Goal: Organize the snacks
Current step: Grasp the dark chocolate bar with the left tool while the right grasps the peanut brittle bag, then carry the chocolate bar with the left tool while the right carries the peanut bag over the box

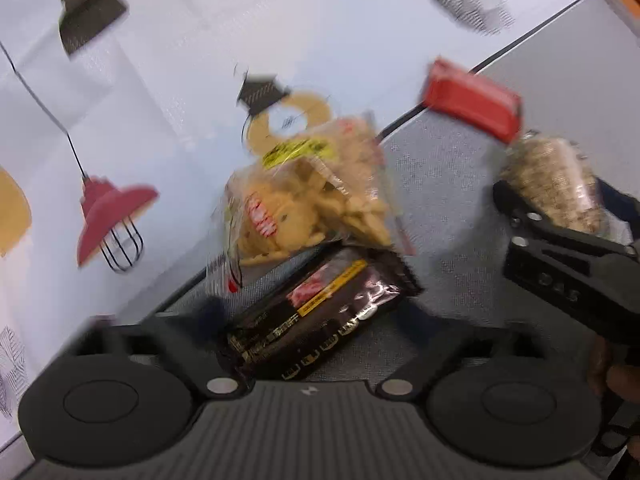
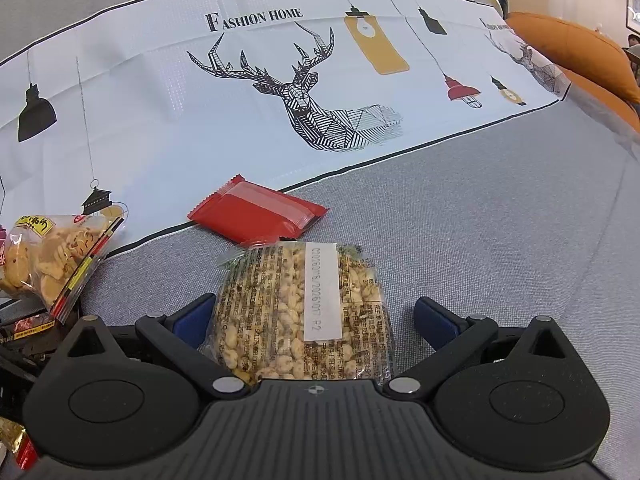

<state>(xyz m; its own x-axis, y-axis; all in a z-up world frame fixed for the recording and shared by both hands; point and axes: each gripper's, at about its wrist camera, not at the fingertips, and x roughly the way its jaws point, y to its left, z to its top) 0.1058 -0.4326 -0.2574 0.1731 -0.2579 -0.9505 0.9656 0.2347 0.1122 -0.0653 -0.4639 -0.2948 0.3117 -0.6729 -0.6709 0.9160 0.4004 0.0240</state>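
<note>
The puffed-grain snack pack (image 2: pixel 304 312), bearing a white sticker with a printed code too small to be read with certainty, is seen between the wide-open jaws of the right tool (image 2: pixel 320 320), untouched by either blue pad. Just beyond it a red wrapper (image 2: pixel 256 216) lies on the grey cloth-covered table (image 2: pixel 480 220) at the edge of a runner printed "FASHION HOME" (image 2: pixel 160 112). A black packet (image 1: pixel 316 312) sits between the left tool (image 1: pixel 312 320) jaws; contact cannot be told. A clear cracker bag (image 1: pixel 304 196) lies just beyond.

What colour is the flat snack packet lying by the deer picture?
Red: the flat snack packet shows best in the right wrist view.
</note>
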